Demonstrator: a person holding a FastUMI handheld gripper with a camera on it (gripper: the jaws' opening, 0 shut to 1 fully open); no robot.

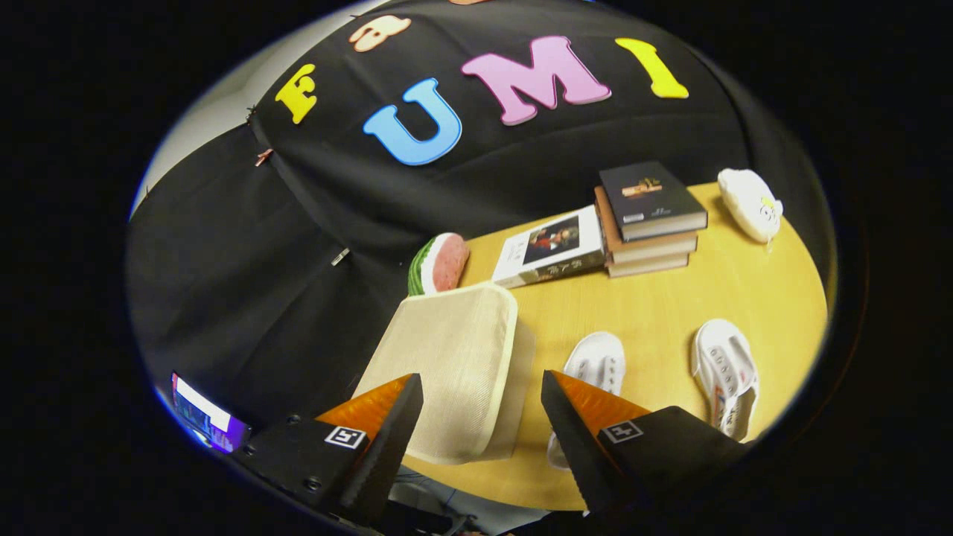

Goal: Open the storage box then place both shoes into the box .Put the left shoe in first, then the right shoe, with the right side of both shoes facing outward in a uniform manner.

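So the claw [482, 406] is hanging above the near edge of the worktop [670, 305] with its two fingers spread wide apart and nothing between them, not touching anything. I'll use the storage box [454, 357] as the reference point for everything. It's a cream, fabric-looking box with rounded corners and its lid is down. It sits at the worktop's near corner, and the gap between the fingers looks right over its near end.

Just beside the box, on the side away from the booth wall, lies one white shoe [595, 368]. The near part of it is hidden behind one of the fingers, so I can't tell how it's turned. The second white shoe [726, 376] lies further out the same way, apart from the first one, with its eyelets and a strap showing. Both are flat on the wood, neither one in the box.

Behind the box, right at its far corner, there's a watermelon-slice toy [439, 264]. Further back from the box a pale book [551, 249] lies flat, and next to that is a stack of books [649, 223] with a dark one on top. Way past the stack, farthest from the box, is a white plush toy [748, 202].
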